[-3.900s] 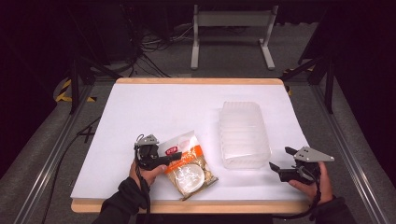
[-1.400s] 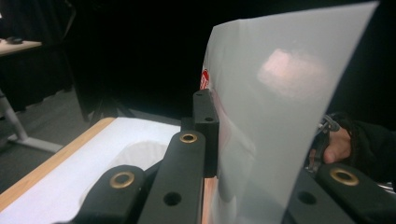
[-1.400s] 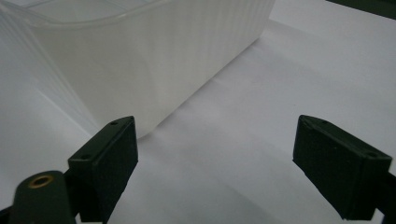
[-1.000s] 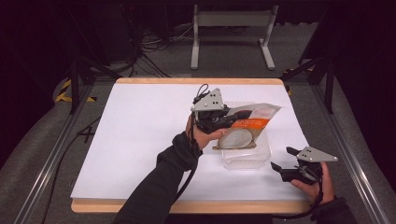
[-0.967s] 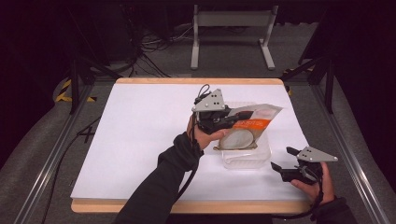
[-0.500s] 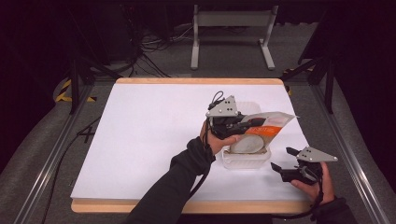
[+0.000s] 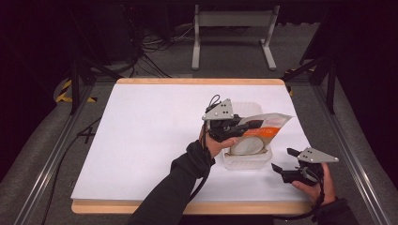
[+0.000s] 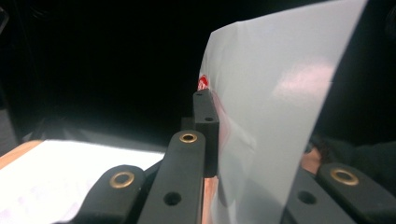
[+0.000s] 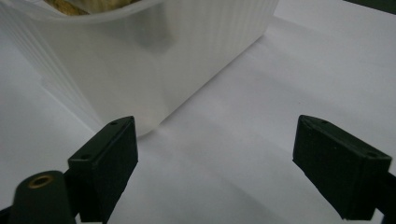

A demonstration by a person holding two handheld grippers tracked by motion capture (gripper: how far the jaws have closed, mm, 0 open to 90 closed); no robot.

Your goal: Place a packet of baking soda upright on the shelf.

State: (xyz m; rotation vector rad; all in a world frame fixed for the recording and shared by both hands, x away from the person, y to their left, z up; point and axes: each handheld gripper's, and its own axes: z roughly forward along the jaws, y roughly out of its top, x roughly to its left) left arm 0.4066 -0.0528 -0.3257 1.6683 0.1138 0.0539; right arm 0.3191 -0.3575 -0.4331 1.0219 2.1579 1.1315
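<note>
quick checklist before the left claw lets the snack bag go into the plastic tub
1. Left claw shut on the snack bag: ok, the left gripper view shows the jaws pinching the bag.
2. Bag over the clear plastic tub: ok in the high view.
3. Bag fully inside the tub: not ok, its far end sticks out past the rim.
4. Right claw open and off the tub: ok, beside a corner.
5. Tub flat on the white table: ok.
6. Bag touching the tub floor: cannot tell.
</note>
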